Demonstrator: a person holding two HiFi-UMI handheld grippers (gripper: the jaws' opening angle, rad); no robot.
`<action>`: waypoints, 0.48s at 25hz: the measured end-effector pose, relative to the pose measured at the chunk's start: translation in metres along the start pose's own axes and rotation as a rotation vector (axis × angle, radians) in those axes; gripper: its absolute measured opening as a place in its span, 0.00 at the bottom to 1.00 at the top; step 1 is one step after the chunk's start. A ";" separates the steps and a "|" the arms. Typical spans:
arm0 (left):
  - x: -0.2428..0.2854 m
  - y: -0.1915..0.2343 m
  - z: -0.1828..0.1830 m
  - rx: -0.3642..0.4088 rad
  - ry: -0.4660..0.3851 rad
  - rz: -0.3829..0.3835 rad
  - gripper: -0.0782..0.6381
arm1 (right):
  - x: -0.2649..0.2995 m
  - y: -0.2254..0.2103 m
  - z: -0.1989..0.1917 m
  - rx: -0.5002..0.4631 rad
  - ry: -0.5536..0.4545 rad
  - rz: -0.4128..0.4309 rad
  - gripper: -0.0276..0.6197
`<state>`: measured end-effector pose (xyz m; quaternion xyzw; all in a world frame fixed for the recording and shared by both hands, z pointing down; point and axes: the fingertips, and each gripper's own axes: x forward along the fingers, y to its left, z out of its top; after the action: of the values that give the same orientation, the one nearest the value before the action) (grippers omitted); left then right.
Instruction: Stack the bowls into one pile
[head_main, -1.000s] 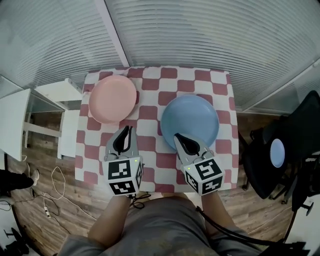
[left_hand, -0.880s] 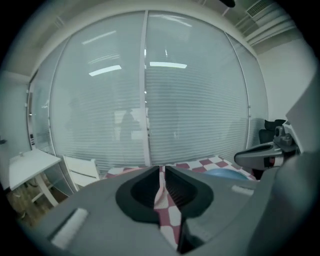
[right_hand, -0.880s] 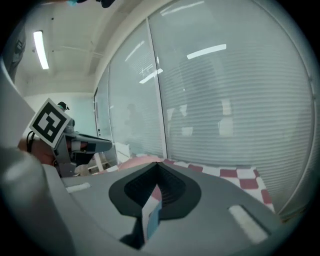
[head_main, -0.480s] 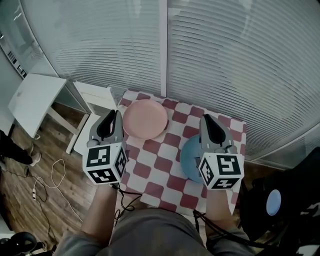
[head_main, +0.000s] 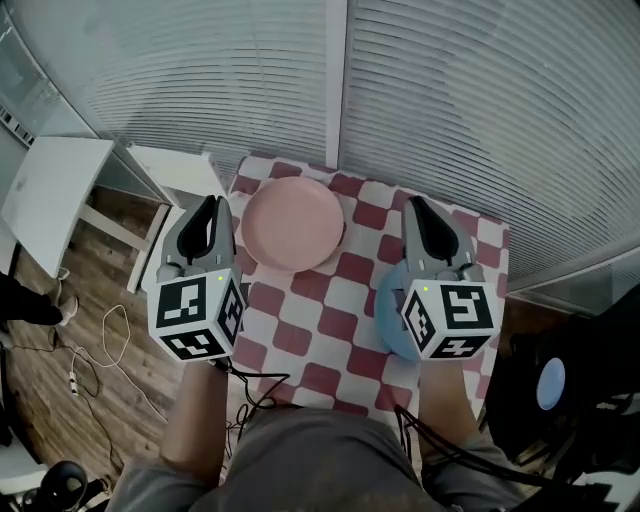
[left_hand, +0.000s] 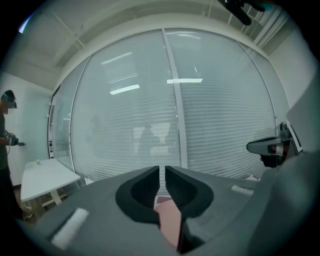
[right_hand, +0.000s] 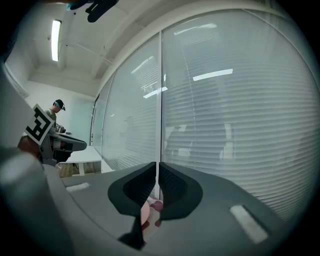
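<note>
In the head view a pink bowl (head_main: 293, 224) sits at the far left of the red-and-white checked table (head_main: 330, 320). A blue bowl (head_main: 389, 312) lies at the right, half hidden behind my right gripper (head_main: 413, 204). Both grippers are held high above the table, level, pointing at the blinds. My left gripper (head_main: 211, 204) hangs left of the pink bowl, beyond the table's edge. The left gripper (left_hand: 162, 172) has its jaws almost together, with nothing between them. The right gripper (right_hand: 157, 171) is shut and empty. A sliver of the pink bowl (left_hand: 169, 220) shows below the left jaws.
A glass wall with blinds (head_main: 450, 90) stands behind the table. A white side table (head_main: 50, 190) and a white stool (head_main: 180, 170) are at the left. A black chair (head_main: 590, 380) is at the right. Cables (head_main: 90, 370) lie on the wooden floor.
Both grippers have risen from low over the table's near edge to high above it and moved apart. The head view has shifted, so the table looks smaller and farther.
</note>
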<state>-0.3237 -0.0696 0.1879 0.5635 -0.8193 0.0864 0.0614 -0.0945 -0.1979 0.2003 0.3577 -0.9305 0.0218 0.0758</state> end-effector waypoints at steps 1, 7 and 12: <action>0.006 0.003 -0.010 -0.005 0.025 -0.002 0.16 | 0.007 0.001 -0.008 0.005 0.020 -0.002 0.11; 0.044 0.024 -0.072 -0.078 0.163 -0.005 0.16 | 0.053 0.011 -0.068 0.023 0.165 0.003 0.13; 0.069 0.034 -0.119 -0.135 0.255 -0.009 0.27 | 0.084 0.019 -0.122 0.103 0.276 0.018 0.35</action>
<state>-0.3798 -0.0954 0.3158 0.5462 -0.8063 0.1015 0.2033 -0.1537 -0.2277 0.3342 0.3464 -0.9120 0.1191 0.1846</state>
